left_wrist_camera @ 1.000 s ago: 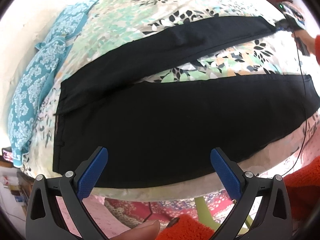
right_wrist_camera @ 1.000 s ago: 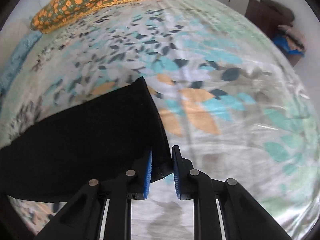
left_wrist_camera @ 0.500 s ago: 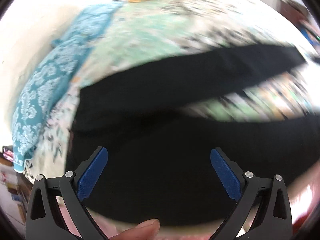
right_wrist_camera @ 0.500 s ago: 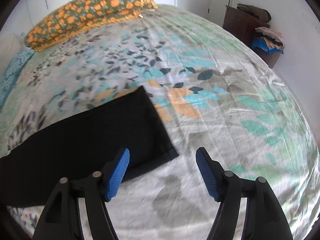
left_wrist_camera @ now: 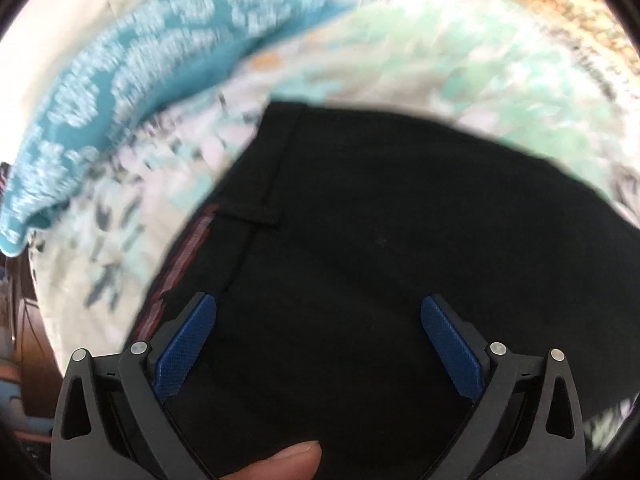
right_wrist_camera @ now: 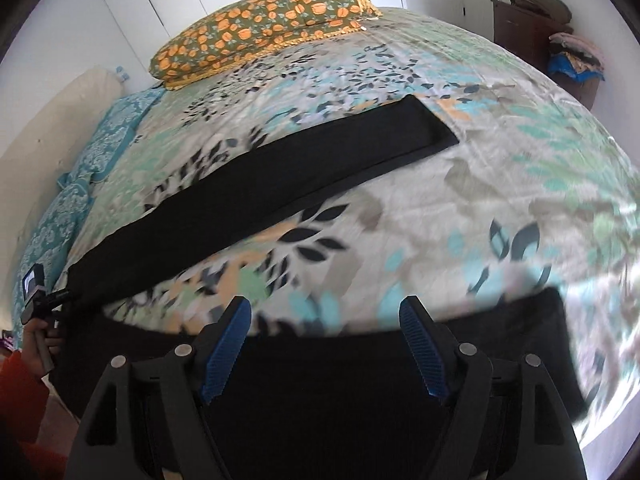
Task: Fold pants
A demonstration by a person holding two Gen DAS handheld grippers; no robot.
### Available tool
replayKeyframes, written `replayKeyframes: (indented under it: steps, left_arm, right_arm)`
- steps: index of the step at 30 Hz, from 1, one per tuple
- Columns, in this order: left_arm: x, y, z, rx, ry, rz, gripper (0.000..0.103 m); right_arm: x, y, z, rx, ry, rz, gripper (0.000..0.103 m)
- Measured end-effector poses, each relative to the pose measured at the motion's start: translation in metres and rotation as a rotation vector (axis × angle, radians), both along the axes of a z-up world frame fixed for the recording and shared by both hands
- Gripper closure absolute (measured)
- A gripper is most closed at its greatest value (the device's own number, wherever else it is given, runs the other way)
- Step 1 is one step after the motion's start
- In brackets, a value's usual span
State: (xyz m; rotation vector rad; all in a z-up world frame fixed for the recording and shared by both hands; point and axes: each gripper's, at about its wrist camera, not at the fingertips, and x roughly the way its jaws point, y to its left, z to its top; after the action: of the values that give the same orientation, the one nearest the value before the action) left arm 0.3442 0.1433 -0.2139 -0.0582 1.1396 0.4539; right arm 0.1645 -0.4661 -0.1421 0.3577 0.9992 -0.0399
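Black pants [right_wrist_camera: 256, 188] lie spread flat on a floral bedsheet [right_wrist_camera: 460, 208], legs apart. The far leg runs across the bed to its hem; the near leg [right_wrist_camera: 320, 364] lies under my right gripper [right_wrist_camera: 324, 344], which is open and empty just above it. In the left wrist view the waistband end of the pants [left_wrist_camera: 360, 240] fills the frame, blurred. My left gripper [left_wrist_camera: 318, 338] is open and empty over the waist, its left fingertip near the waistband edge.
An orange-patterned pillow [right_wrist_camera: 256, 36] lies at the bed's far end. Teal patterned pillows [left_wrist_camera: 132, 80] line the left side by the wall. A dark cabinet with piled clothes [right_wrist_camera: 560, 48] stands at the right. The left gripper's camera [right_wrist_camera: 34, 292] shows at the far left.
My right gripper let go of the far leg's hem, opened, and pulled back over the near leg. My left gripper swung left and closer to the waistband, staying open.
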Motion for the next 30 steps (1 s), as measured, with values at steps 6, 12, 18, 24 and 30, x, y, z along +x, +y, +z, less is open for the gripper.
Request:
replayKeyframes:
  steps: [6,12,18,24,30]
  left_arm:
    - [-0.113,-0.09,0.029,-0.161,-0.056,-0.289,0.001]
    - [-0.176,-0.184,-0.009,-0.156,0.06,-0.52,0.001]
    - [-0.19,-0.203,-0.024,-0.084,0.042,-0.596,0.0]
    - [-0.182,-0.189,-0.027,-0.148,0.049,-0.576,0.0]
    - [-0.174,-0.184,-0.032,-0.139,0.046,-0.578,0.0]
  right_arm:
    - [-0.033,0.076,-0.02,0.084,0.024,0.05,0.019]
    - [-0.038,0.147,-0.041,0.003,0.02,0.211,0.019]
    - [-0.042,0.171,-0.058,-0.139,0.041,0.309,0.019]
    - [-0.048,0.157,-0.078,-0.135,0.102,0.283,0.018]
    - [-0.049,0.171,-0.084,-0.181,0.112,0.312,0.002]
